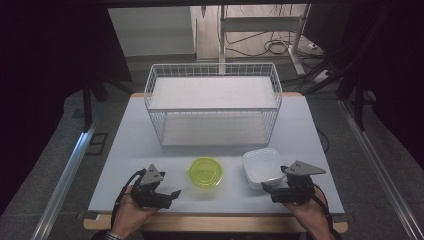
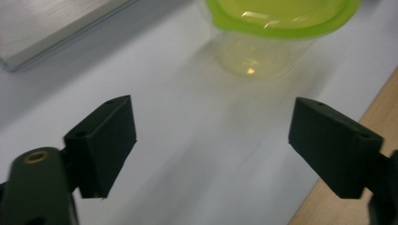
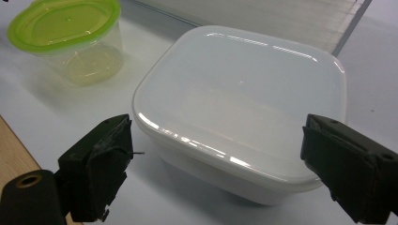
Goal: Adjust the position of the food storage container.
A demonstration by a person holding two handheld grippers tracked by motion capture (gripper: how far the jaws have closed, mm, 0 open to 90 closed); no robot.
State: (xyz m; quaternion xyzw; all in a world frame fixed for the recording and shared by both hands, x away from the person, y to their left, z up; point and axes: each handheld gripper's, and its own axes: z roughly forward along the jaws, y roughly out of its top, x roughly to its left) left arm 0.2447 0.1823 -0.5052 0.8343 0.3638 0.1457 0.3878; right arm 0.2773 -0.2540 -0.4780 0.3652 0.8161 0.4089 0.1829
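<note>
Near the bench's front edge, my left gripper (image 1: 172,193) gapes before the green-lidded cup (image 1: 205,172); my right gripper (image 1: 270,188) gapes, facing the white container (image 1: 262,167).

the wire basket (image 1: 212,105) blocks the tabletop's (image 1: 130,150) far middle. near the front edge, a green-lidded cup (image 1: 205,171) and white lidded container (image 1: 262,167) leave a gap; both side strips lie open.

Two black handheld grippers, bare hands running me.
I'm wearing a grey three-cornered plate on the left gripper (image 1: 159,196) and the right gripper (image 1: 276,192), trailing black cables, showing blocky black jaws with small screw holes and a brass-ringed bore; left wrist is wearing a band.
</note>
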